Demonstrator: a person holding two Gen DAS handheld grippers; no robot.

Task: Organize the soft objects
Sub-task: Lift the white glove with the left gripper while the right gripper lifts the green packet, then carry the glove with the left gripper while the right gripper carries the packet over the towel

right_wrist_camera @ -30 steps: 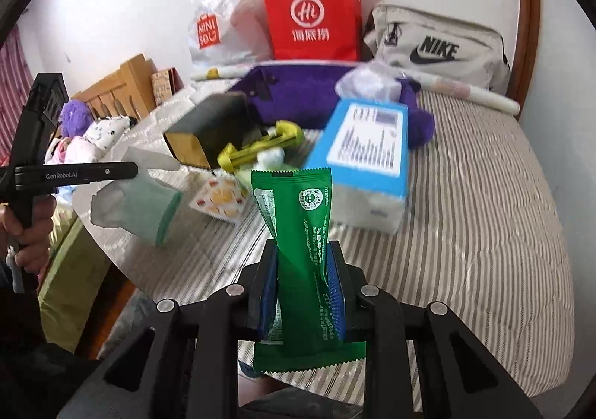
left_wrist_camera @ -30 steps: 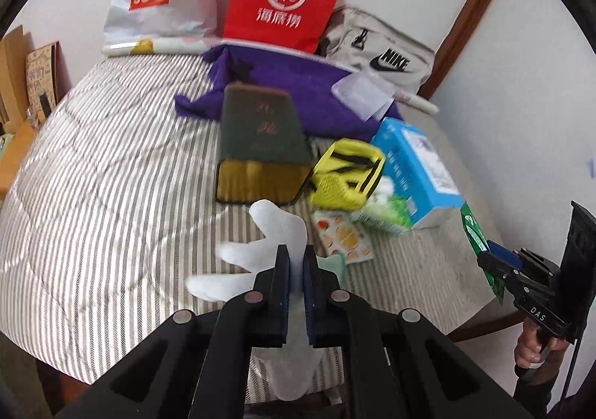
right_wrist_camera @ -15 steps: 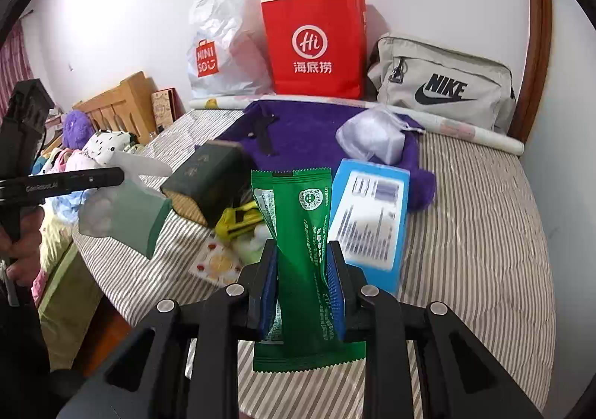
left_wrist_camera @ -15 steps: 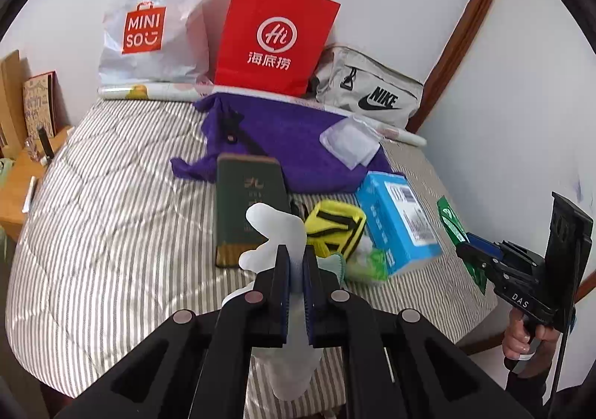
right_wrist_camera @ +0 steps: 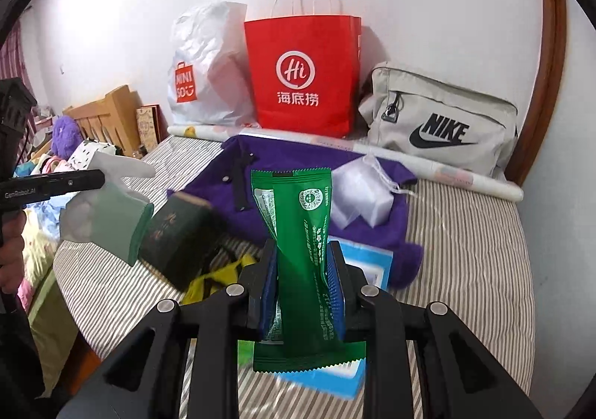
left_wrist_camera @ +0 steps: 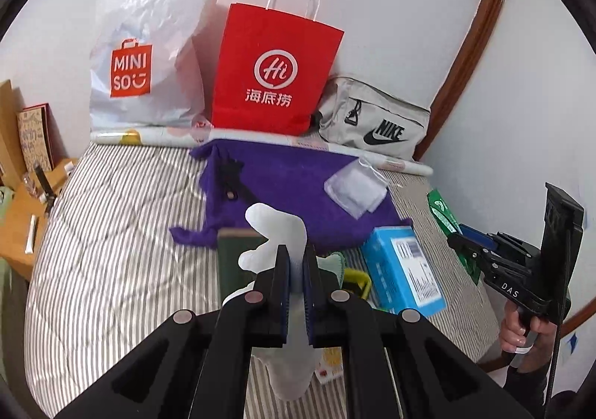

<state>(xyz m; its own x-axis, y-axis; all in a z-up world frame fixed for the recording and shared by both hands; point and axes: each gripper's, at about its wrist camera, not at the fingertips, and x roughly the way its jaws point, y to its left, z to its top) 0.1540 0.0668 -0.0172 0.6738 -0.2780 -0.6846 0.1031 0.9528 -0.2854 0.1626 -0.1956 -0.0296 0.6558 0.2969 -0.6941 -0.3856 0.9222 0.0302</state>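
Both grippers now riding higher and farther back than a second ago, bed items sitting lower and smaller in view, more wall showing. Left gripper (left_wrist_camera: 296, 270) pinching a white sock with a pale green cuff (left_wrist_camera: 277, 225), jaws pressed nearly together on the fabric, sock lifted clear of the striped bedcover (left_wrist_camera: 111, 232). Right gripper (right_wrist_camera: 302, 283) clamping a green snack packet (right_wrist_camera: 298, 218), pads squeezing its middle, packet standing upright above the bed; small print on it too fine for reading. Resting on the cover: dark green box (right_wrist_camera: 178, 232) with gold characters, yellow item (right_wrist_camera: 216, 277) just beside it, blue carton (left_wrist_camera: 402, 270) with a barcode label. Purple cloth (left_wrist_camera: 290, 180) spreading behind these, clear plastic pouch (left_wrist_camera: 354, 188) lying on it. Lining the wall: white plastic bag (left_wrist_camera: 149, 57) reading "MINISO" on an orange panel, red paper bag (left_wrist_camera: 275, 72) reading "Hi" in a circle over "海底捞", grey bag (right_wrist_camera: 443, 124) reading "NIKE" with swoosh. Reading "DAS" on the right gripper's body in the left wrist view, "GenRobot.AI" on the left gripper's arm in the right wrist view.
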